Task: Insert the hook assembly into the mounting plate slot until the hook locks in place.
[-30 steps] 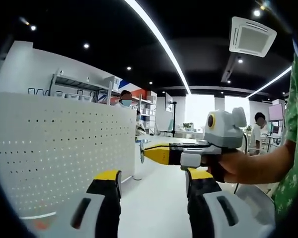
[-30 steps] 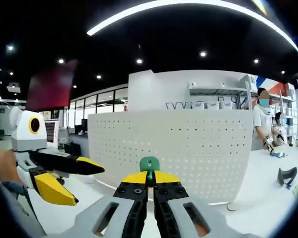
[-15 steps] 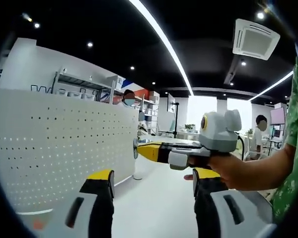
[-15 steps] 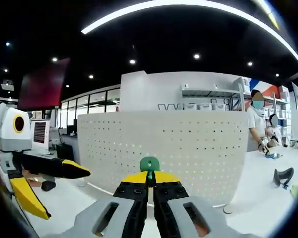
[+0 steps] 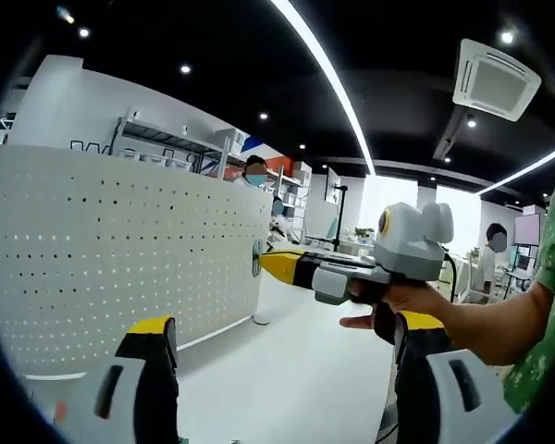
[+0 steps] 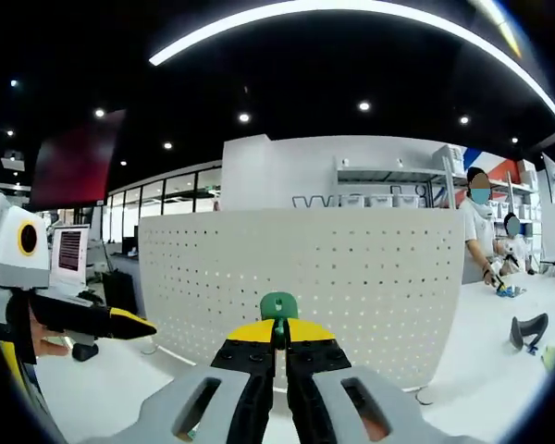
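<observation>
Approach step, by the look of it. Right gripper [image 6: 277, 344] clamped on green hook [image 6: 278, 306], held up facing the white pegboard [image 6: 351, 277], apart from it. Left gripper [image 5: 282, 384] spread wide, holding nothing. Next: carry hook forward, line up with a slot, push until locked.

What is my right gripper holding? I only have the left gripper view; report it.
Observer: The right gripper is shut on a small green hook, whose head pokes above the jaw tips.
Operator: Tell me where it points.
Observer: Straight at the white pegboard, toward its lower middle.
Operator: Report anything else nearby.
Observer: A dark curved part lies on the tabletop, to the right of the board.
</observation>
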